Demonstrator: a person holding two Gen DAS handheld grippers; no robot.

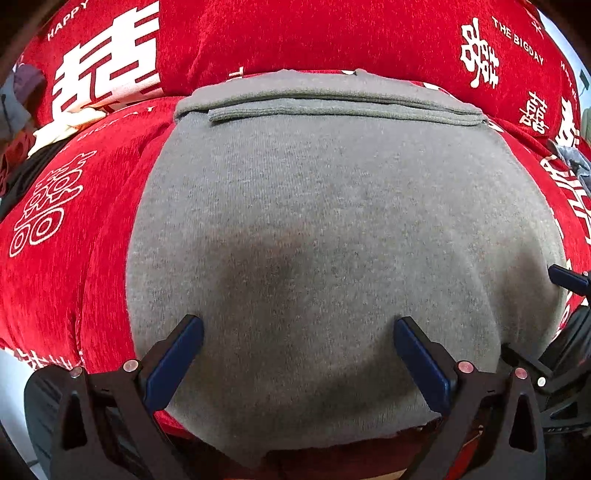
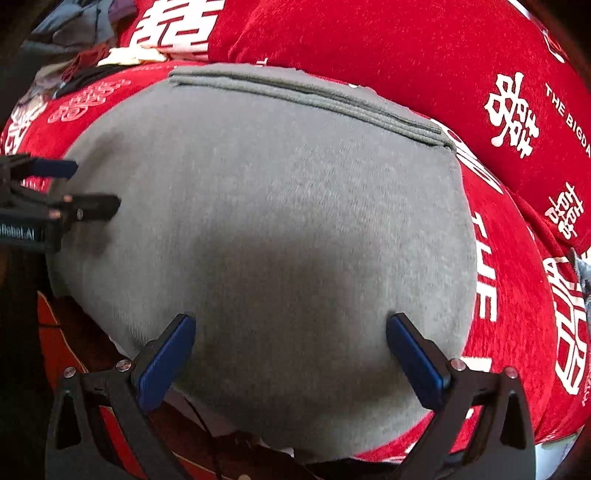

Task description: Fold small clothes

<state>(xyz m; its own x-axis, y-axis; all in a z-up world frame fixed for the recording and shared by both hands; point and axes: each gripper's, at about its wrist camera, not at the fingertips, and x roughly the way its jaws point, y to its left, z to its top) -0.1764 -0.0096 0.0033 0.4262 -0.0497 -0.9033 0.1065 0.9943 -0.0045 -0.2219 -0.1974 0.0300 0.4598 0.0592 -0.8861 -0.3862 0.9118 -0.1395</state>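
A grey knit garment (image 1: 325,221) lies flat on a red cover (image 1: 70,280), with a folded band along its far edge (image 1: 332,107). My left gripper (image 1: 299,328) is open just above its near part, holding nothing. In the right wrist view the same garment (image 2: 266,206) fills the middle, and my right gripper (image 2: 291,326) is open over its near edge, empty. The left gripper also shows at the left edge of the right wrist view (image 2: 88,184). The right gripper's fingers (image 1: 569,280) show at the right edge of the left wrist view.
The red cover has white characters and lettering (image 2: 513,114) and rises into a red cushion behind the garment (image 1: 332,33). A heap of other clothes lies at the far left (image 2: 77,33). A dark floor area lies below the cover's near edge (image 2: 74,332).
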